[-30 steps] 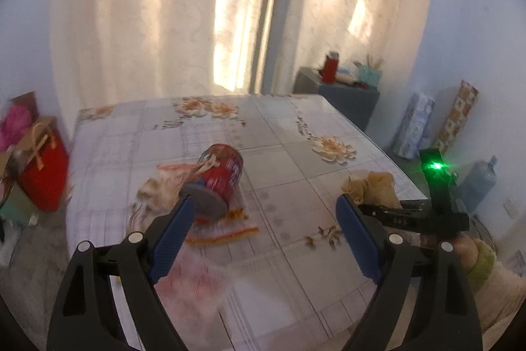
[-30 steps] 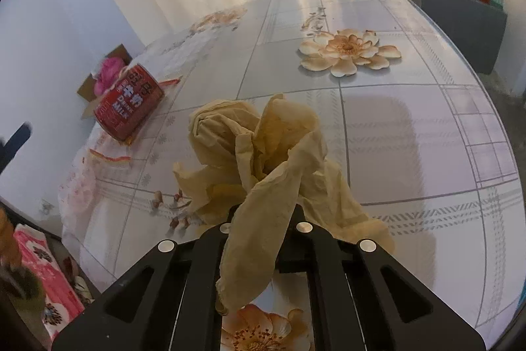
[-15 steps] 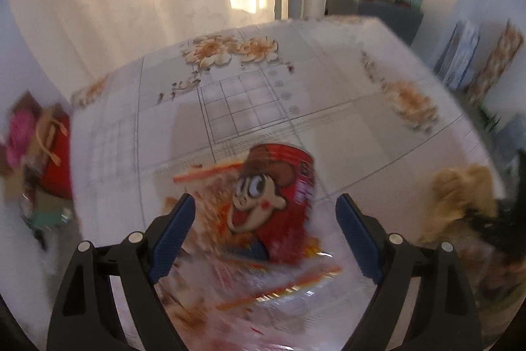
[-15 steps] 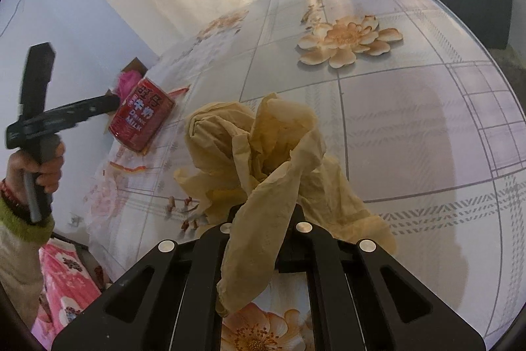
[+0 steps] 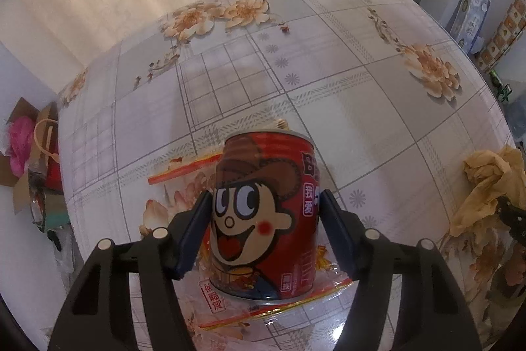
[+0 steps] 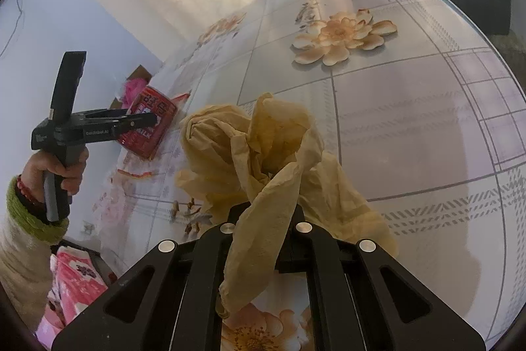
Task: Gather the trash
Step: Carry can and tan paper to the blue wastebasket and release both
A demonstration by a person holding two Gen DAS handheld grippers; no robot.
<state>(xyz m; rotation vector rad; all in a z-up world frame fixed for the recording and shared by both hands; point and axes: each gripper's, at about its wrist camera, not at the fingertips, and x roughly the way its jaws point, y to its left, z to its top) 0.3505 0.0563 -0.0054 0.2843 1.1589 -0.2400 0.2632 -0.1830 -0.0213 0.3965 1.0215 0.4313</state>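
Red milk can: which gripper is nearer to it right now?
Left. The left gripper straddles the red milk can, its jaws just closing onto the sides. The right gripper is off to one side, shut on the yellow crumpled paper.

Red can [image 5: 266, 213]: cartoon face print, Chinese characters in a white panel on its right side, too distorted to read fully. In the right wrist view the can [image 6: 149, 127] shows "MILK". Left gripper [image 6: 98, 132] body carries small white lettering, roughly "GenRobot.AI". Wrapper [image 5: 213, 298] under the can: red Chinese characters, unreadable.
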